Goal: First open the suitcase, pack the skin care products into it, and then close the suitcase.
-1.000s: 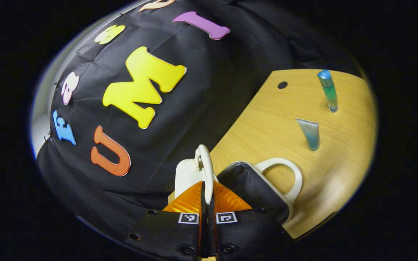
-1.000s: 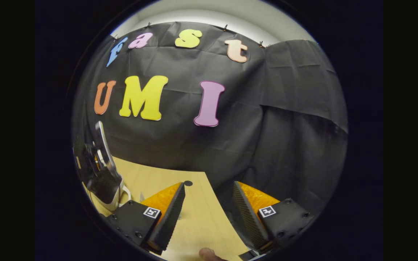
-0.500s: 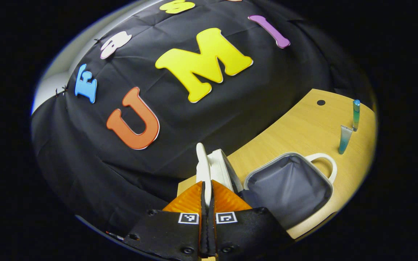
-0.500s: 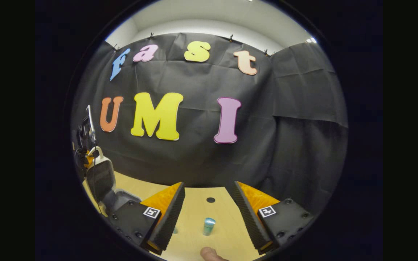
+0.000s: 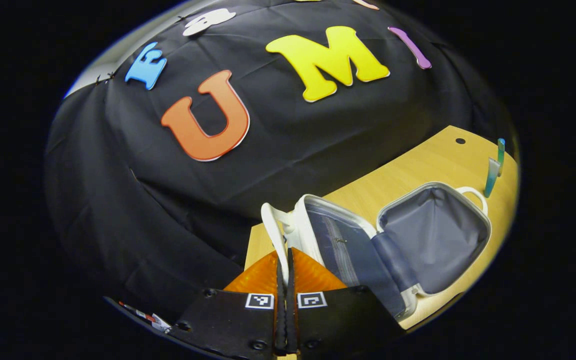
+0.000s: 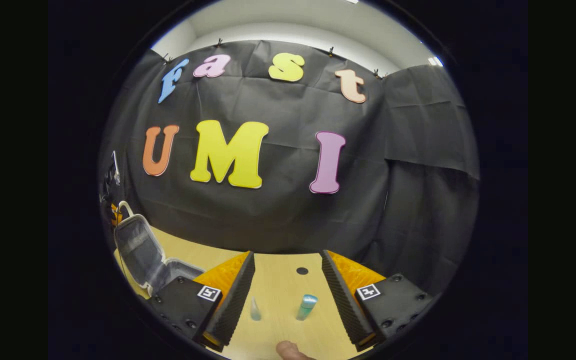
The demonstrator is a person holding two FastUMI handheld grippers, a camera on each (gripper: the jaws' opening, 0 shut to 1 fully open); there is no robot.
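Two tubes [image 6: 306,306] upright on table [image 6: 278,330] between parted right gripper [image 6: 285,287] fingers; left gripper [image 5: 284,280] pinches, apparently, open suitcase [image 5: 418,240] handle [image 5: 271,227].

A black cloth wall [image 6: 278,210] hangs in creased folds across the back of the booth, clipped along its top edge. Above it, at the upper middle of the right gripper view, runs a pale, brightly lit wall [image 6: 288,25]. Below, a light wood-grain bench [image 5: 418,165] carries a small dark round hole [image 6: 302,271] near its far edge.
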